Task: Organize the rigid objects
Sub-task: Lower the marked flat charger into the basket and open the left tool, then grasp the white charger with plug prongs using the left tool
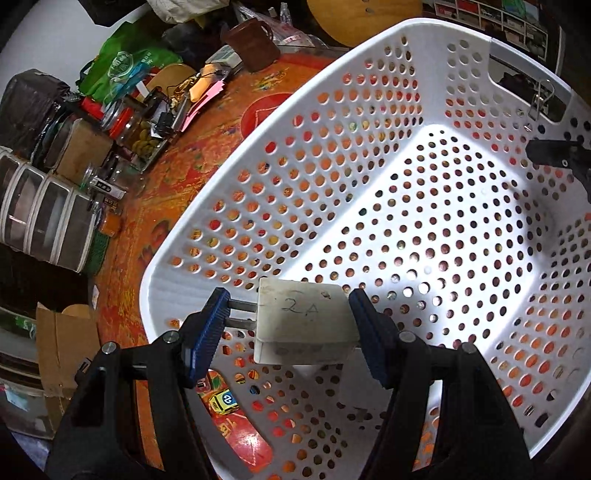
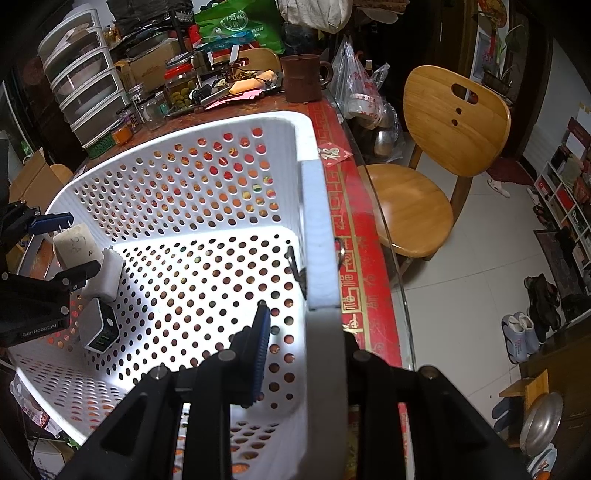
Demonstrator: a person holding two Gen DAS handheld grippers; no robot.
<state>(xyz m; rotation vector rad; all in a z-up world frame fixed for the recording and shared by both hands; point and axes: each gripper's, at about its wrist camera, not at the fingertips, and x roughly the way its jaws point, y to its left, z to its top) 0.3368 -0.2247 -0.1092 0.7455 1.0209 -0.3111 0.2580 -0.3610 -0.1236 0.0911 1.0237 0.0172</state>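
A white perforated plastic basket (image 1: 424,236) stands on the orange-red table. My left gripper (image 1: 291,325) is shut on a white plug adapter marked "2A" (image 1: 306,317), held over the basket's near-left wall. The right wrist view shows this adapter (image 2: 75,245) at the basket's left side, with a white block (image 2: 107,273) and a white multi-port charger (image 2: 99,328) below it inside the basket (image 2: 192,280). My right gripper (image 2: 303,350) straddles the basket's right rim (image 2: 319,236), one finger inside and one outside; its grip on the rim is unclear.
Clutter lines the table's far edge: clear drawers (image 2: 81,77), jars (image 2: 177,86), a brown mug (image 2: 304,77), a green bag (image 2: 240,26). A wooden chair (image 2: 436,155) stands to the right. A toy car (image 1: 223,400) lies under the basket's near wall.
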